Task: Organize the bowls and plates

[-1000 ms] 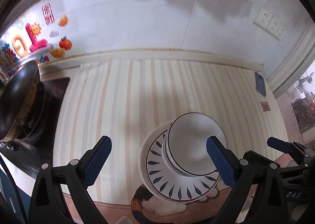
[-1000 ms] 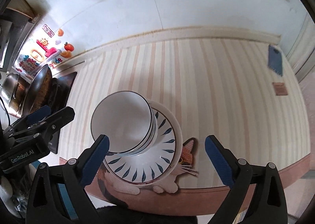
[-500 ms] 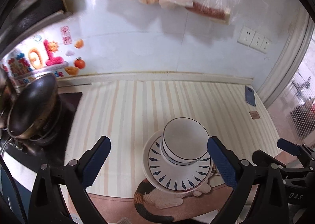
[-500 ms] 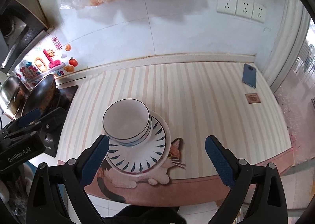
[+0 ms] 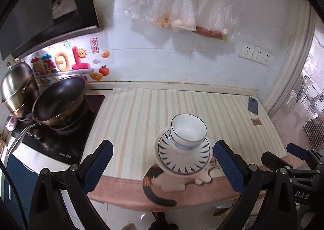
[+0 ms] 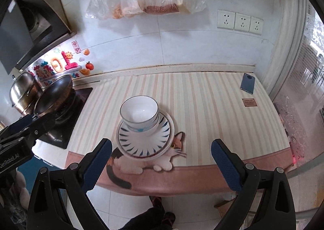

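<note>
- The bowls (image 6: pixel 139 114) sit nested on the stacked plates (image 6: pixel 144 139), near the bench (image 6: pixel 212 108) front edge, over a cat print.
- Left gripper (image 5: pixel 162 164) and right gripper (image 6: pixel 161 162) both gape wide, empty, the stack at twelve o'clock.
- Glazed ceramic: stiff, slippery, breakable; I'd pinch the rim.

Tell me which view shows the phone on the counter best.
The right wrist view: the phone is larger there, its camera corner visible. The left wrist view shows the phone only as a small, foreshortened dark slab near the counter's far edge.
</note>
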